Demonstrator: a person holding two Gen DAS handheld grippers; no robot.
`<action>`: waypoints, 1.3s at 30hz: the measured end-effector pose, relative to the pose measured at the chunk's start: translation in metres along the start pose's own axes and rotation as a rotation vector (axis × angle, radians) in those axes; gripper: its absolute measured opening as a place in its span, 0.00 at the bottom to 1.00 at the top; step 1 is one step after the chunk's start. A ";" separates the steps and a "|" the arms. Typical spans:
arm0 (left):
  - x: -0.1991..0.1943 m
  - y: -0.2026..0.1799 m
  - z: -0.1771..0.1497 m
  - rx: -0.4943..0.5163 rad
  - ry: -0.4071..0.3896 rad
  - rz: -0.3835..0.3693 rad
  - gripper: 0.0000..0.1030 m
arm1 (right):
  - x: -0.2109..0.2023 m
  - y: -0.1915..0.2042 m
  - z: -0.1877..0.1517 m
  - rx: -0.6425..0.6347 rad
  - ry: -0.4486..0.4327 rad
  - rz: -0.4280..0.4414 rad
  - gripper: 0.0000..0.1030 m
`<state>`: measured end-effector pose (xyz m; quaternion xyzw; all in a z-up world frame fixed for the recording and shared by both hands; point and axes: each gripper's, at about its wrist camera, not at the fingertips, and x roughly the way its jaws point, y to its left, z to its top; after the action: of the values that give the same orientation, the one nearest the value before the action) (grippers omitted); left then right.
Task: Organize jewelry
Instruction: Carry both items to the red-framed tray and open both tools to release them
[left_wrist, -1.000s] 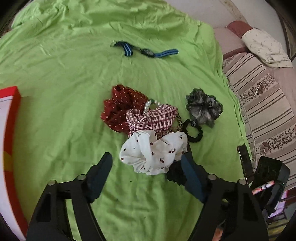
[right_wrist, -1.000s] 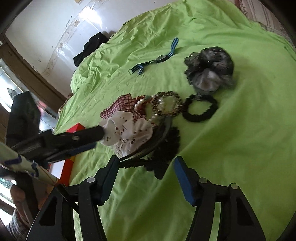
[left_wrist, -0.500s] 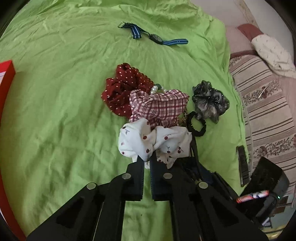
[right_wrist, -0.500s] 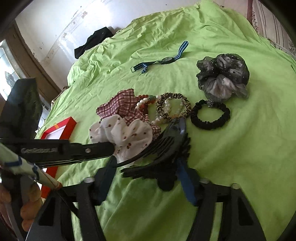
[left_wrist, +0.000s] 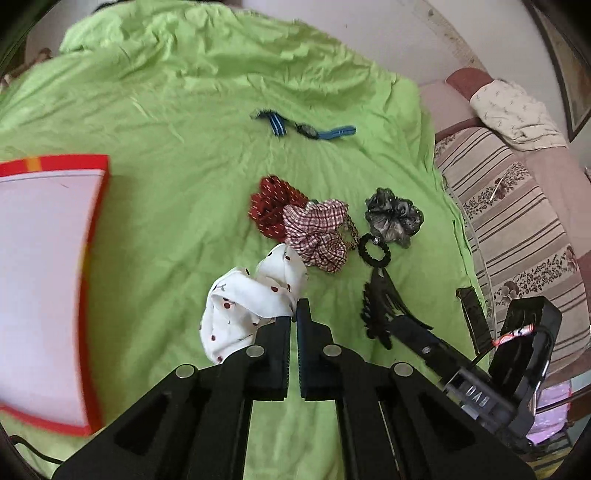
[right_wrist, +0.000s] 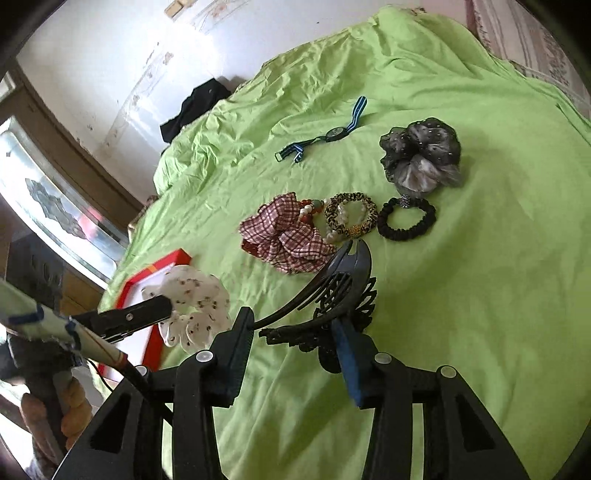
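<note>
My left gripper (left_wrist: 294, 308) is shut on a white cherry-print scrunchie (left_wrist: 247, 308) and holds it lifted off the green sheet; it also shows in the right wrist view (right_wrist: 194, 304). My right gripper (right_wrist: 291, 325) holds a black hair claw clip (right_wrist: 332, 291) between its fingers, lifted. On the sheet lie a plaid scrunchie (left_wrist: 317, 230), a red dotted scrunchie (left_wrist: 269, 201), a grey scrunchie (right_wrist: 423, 157), a black hair tie (right_wrist: 406, 219), a leopard band with beads (right_wrist: 351, 218) and a blue striped watch (left_wrist: 304, 129).
A red-rimmed box with a white inside (left_wrist: 40, 280) lies at the left on the green sheet (left_wrist: 166, 147). A striped bedcover (left_wrist: 517, 221) and a pillow (left_wrist: 513, 110) are at the right. A black cloth (right_wrist: 192, 107) lies by the wall.
My left gripper closed on the white scrunchie and lifted it left, away from the pile toward the red box. My right gripper closed on the black claw clip and raised it.
</note>
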<state>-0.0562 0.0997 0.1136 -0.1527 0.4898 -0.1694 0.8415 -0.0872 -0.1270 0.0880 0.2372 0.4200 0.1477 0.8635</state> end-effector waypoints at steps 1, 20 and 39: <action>-0.006 0.001 -0.001 0.001 -0.010 0.003 0.03 | -0.005 0.001 -0.001 0.005 -0.002 0.007 0.46; -0.133 0.133 0.018 -0.049 -0.195 0.295 0.03 | 0.033 0.184 0.002 -0.318 0.108 0.149 0.46; -0.093 0.307 0.086 -0.264 -0.128 0.377 0.03 | 0.224 0.289 0.001 -0.469 0.268 0.084 0.47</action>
<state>0.0178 0.4230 0.0966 -0.1778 0.4734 0.0664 0.8602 0.0328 0.2184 0.0967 0.0265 0.4746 0.3068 0.8246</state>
